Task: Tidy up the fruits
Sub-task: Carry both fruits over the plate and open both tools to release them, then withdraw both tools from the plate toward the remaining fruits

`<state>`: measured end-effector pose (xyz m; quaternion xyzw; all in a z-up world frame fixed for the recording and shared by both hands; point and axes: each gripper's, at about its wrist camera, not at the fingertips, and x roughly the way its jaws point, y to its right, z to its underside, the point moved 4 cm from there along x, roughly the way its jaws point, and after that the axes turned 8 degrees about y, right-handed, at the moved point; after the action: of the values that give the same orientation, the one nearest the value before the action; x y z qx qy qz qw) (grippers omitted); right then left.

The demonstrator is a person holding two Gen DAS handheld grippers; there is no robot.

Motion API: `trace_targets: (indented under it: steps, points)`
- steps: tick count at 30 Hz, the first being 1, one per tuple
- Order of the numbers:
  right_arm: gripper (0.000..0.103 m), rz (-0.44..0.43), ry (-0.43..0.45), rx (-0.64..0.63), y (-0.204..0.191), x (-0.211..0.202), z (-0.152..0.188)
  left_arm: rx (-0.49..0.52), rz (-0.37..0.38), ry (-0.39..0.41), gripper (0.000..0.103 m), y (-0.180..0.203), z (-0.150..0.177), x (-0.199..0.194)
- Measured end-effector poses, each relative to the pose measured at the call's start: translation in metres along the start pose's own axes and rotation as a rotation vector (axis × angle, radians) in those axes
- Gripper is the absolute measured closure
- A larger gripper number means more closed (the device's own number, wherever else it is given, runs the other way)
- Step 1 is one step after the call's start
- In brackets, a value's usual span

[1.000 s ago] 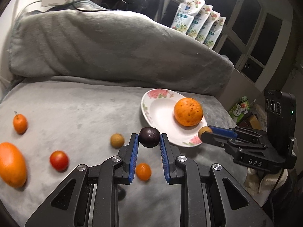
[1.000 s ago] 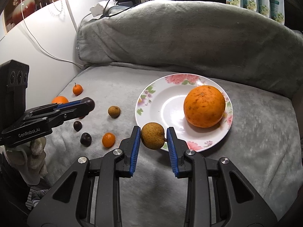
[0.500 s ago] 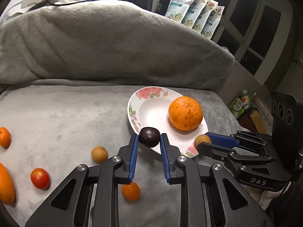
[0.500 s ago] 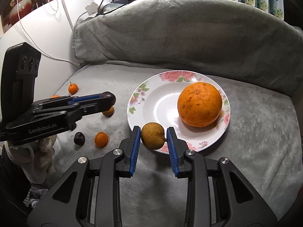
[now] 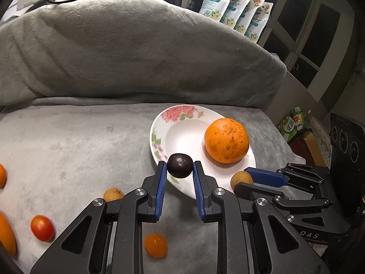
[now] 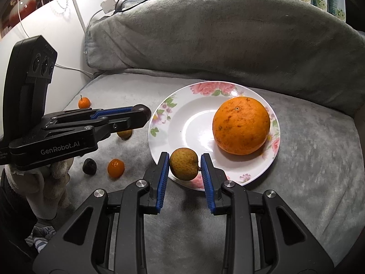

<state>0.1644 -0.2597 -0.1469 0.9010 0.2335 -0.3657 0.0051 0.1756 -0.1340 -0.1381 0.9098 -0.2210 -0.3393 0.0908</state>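
A white floral plate (image 5: 180, 134) (image 6: 194, 127) sits on the grey blanket and holds a big orange (image 5: 226, 140) (image 6: 241, 125). My left gripper (image 5: 179, 167) is shut on a dark plum (image 5: 179, 165) and holds it over the plate's near left rim; it also shows in the right wrist view (image 6: 141, 111). My right gripper (image 6: 184, 165) is shut on a brown longan (image 6: 184, 164) at the plate's near rim; it also shows in the left wrist view (image 5: 241, 180).
Loose fruit lies left of the plate: a longan (image 5: 113, 194), a kumquat (image 5: 156, 245) (image 6: 116, 167), a cherry tomato (image 5: 42, 228), a dark plum (image 6: 89, 166), a small stemmed orange (image 6: 84, 102). A grey cushion (image 5: 136, 52) rises behind.
My left gripper has carried the plum rightward to the plate's rim. My right gripper has moved forward with the longan to the plate's near rim.
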Motion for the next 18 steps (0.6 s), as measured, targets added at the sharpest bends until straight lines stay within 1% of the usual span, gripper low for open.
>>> trace_targets:
  steps: [8, 9, 10, 11, 12, 13, 15, 16, 18]
  points:
    - [0.072, 0.001, 0.002, 0.003, 0.0012, 0.0003, 0.0001, 0.001, -0.005, -0.009, 0.080, -0.0004, -0.0006, 0.0059]
    - [0.065, 0.002, 0.004, 0.004, 0.0018, 0.0004, -0.0005, 0.001, -0.006, -0.009, 0.077, -0.0007, -0.0009, 0.0063]
    - [0.058, 0.006, 0.010, 0.006, 0.0026, -0.0001, -0.0011, 0.000, -0.007, -0.008, 0.069, -0.0009, -0.0014, 0.0063]
    - [0.043, 0.009, 0.017, 0.006, 0.0033, -0.0008, -0.0020, 0.000, -0.008, -0.005, 0.066, -0.0012, -0.0018, 0.0061]
    - [0.036, 0.012, 0.025, 0.004, 0.0039, -0.0020, -0.0030, -0.002, -0.010, 0.000, 0.060, -0.0018, -0.0024, 0.0054]
    - [0.036, 0.012, 0.030, 0.000, 0.0038, -0.0032, -0.0036, -0.002, -0.014, 0.004, 0.055, -0.0024, -0.0030, 0.0048]
    - [0.035, 0.013, 0.033, -0.003, 0.0035, -0.0050, -0.0043, -0.002, -0.022, 0.014, 0.050, -0.0035, -0.0047, 0.0031]
    - [0.035, 0.013, 0.033, -0.005, 0.0036, -0.0054, -0.0045, -0.004, -0.022, 0.020, 0.043, -0.0039, -0.0057, 0.0020]
    - [0.030, 0.013, 0.034, -0.007, 0.0031, -0.0066, -0.0046, -0.012, -0.019, 0.033, 0.033, -0.0046, -0.0077, -0.0005]
